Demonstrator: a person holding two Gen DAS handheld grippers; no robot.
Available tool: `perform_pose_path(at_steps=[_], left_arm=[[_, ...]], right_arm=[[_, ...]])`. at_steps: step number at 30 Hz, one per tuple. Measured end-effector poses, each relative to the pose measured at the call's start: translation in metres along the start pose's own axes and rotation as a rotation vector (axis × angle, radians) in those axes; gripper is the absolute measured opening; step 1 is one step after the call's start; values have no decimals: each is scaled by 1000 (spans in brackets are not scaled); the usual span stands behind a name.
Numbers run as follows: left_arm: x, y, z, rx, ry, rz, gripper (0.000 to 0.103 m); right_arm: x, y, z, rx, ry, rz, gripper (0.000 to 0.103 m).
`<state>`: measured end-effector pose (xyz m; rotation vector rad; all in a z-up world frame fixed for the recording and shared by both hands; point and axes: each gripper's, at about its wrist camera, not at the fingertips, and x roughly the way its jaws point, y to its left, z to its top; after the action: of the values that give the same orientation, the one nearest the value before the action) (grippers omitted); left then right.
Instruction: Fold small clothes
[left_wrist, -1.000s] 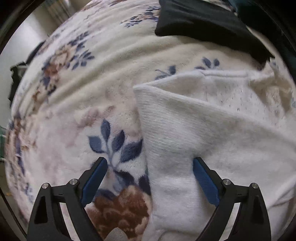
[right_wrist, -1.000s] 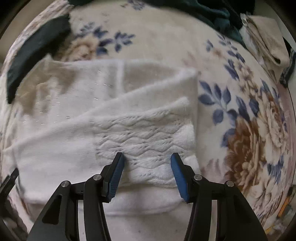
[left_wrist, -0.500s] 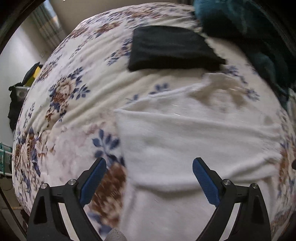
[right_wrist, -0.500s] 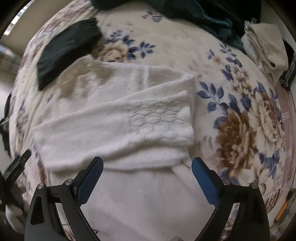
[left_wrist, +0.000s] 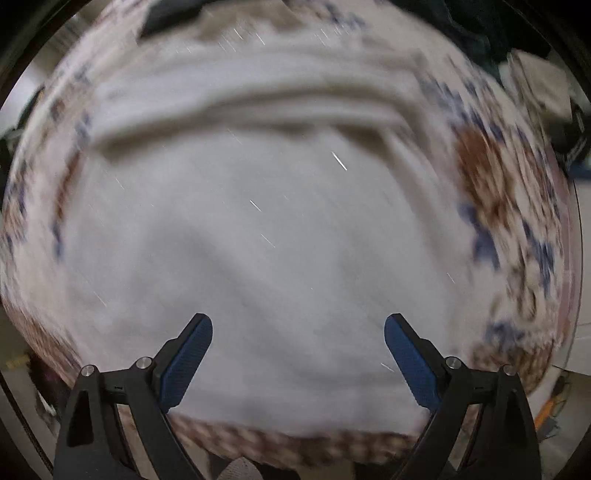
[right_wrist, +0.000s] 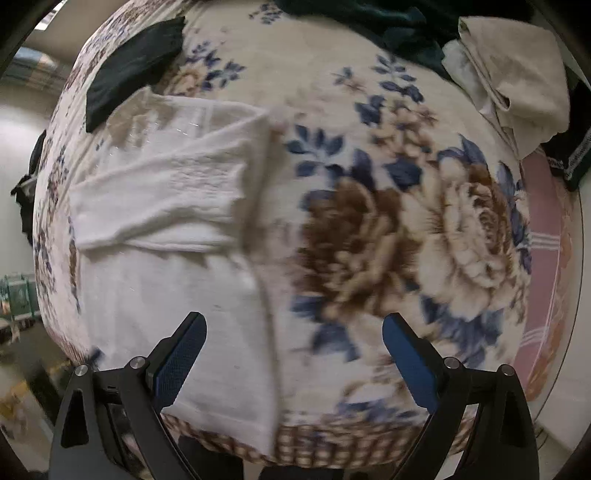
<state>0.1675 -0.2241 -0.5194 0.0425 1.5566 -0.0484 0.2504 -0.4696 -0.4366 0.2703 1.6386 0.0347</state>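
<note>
A white knit garment (left_wrist: 280, 236) lies on a floral blanket (right_wrist: 388, 229), with its sleeves folded across the upper part. In the blurred left wrist view it fills the middle, and my left gripper (left_wrist: 298, 354) hangs open and empty above its lower half. In the right wrist view the garment (right_wrist: 166, 229) lies at the left, its right edge running down past my right gripper (right_wrist: 293, 354). That gripper is open and empty, above the garment's right edge and the blanket's brown flower.
A folded black garment (right_wrist: 133, 70) lies at the far left. A dark green pile (right_wrist: 388, 22) and a crumpled beige cloth (right_wrist: 517, 74) lie at the far right. The blanket's near edge (right_wrist: 295, 439) runs just before the grippers. A pink striped sheet (right_wrist: 546, 258) shows at the right.
Both grippers pulled back and up from the garment. The right one opened wide, let go of the folded sleeve and swung right; the left swung right over the garment's body.
</note>
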Motion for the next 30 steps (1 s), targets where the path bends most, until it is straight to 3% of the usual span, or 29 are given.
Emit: perform_pose_path(at_steps=[5,6,10,11,13,14,15,16,23,26,27,28,29,30], left_arm=[[29,-51,-35,-28,96,-44,95],[35,-62,-40,-25,113,-87,95],[49,-86,-49,-20,121,-160,95],[53,-91,-49,-22,122,-172,91],[61,-100,-48,-26,127,-191,72],[65,-104,-49,-23,126,-184,52],[68,-107,-47,-18,122,-176,18],[69,-107,-50,-24,119,-173,6],[46,-92,-35,-82,-12,-185,0],[33,-83,-31,-104,-54,-183,0],[30,-78,-32,-109,-63,-185,0],[24,-74,-31,-119,-77,-187,0],[18,-71,-31,-126,-91,-184,0],[13,-66,-29,-130,-102,-183,0]], right_arm=[[13,-35,16,-65,25,9,98],[16,-39,20,-75,29,16,97],[30,-50,41,-88,47,47,97],[33,-51,49,-84,48,64,97],[38,-49,64,-76,44,101,97],[41,-47,74,-72,41,121,97],[44,-44,83,-69,38,136,97],[48,-41,93,-66,36,152,97],[95,-10,166,-26,60,295,89],[117,2,184,4,87,358,71],[122,6,186,4,92,362,52],[125,11,189,2,81,358,17],[125,14,190,-2,72,342,8],[123,19,190,-11,59,327,9]])
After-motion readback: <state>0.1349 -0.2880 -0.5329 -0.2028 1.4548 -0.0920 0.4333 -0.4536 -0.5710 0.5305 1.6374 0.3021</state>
